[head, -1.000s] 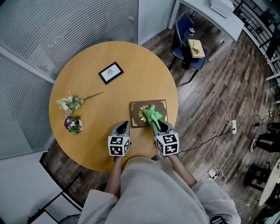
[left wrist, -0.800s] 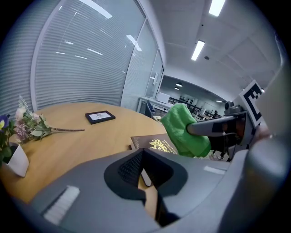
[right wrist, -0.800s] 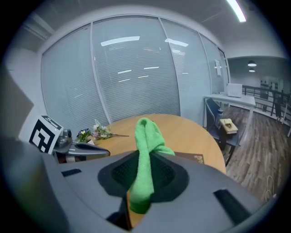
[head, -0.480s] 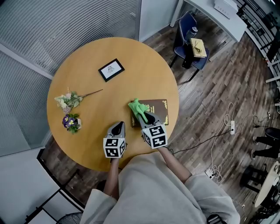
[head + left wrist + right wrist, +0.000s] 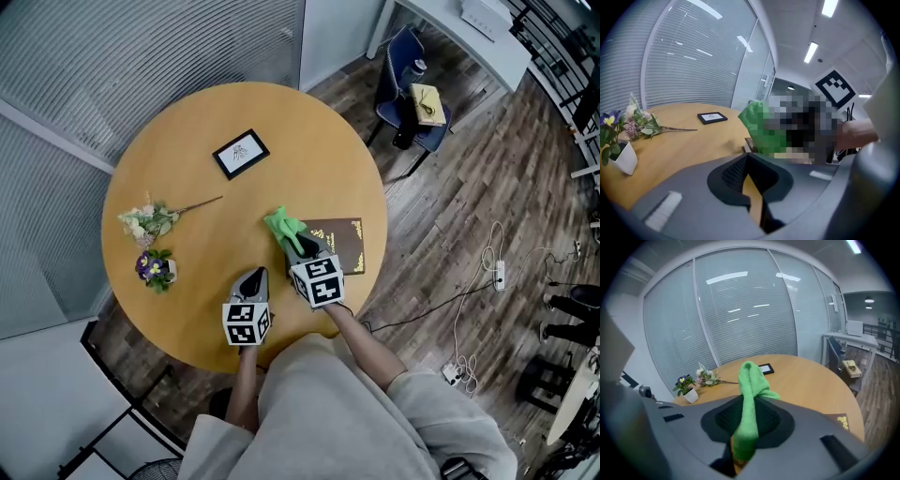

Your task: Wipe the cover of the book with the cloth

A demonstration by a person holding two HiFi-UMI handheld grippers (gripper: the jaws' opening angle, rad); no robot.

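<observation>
Far to the left of the left claw [image 5: 253,278] we see a small white pot of purple flowers [image 5: 155,268] standing on the round wooden tabletop [image 5: 309,131]. Just ahead of that pot a loose sprig of pale flowers [image 5: 148,221] lies flat. Well ahead of the left claw, and slightly to its left, a black picture frame [image 5: 240,153] lies on the wood.

The left claw [image 5: 747,157] is over the tabletop close to its near edge. In the left gripper view its 2 jaws are drawn together at the tips with nothing between them, and only a sliver of tabletop shows behind.

Just to the right comes the green cloth [image 5: 282,226], which sticks out ahead of the right claw [image 5: 302,249]. The right claw [image 5: 751,400] is clamped on it. In the right gripper view the green cloth [image 5: 750,373] runs up between the 2 pads and folds over beyond the tips.

The right claw sits over the left end of the book [image 5: 339,246], which has a dark brown cover with gold ornaments and lies flat on the tabletop. Most of the book extends to the right of that claw. We cannot tell whether the cloth touches the cover. The 2 claws are near each other, not touching.
</observation>
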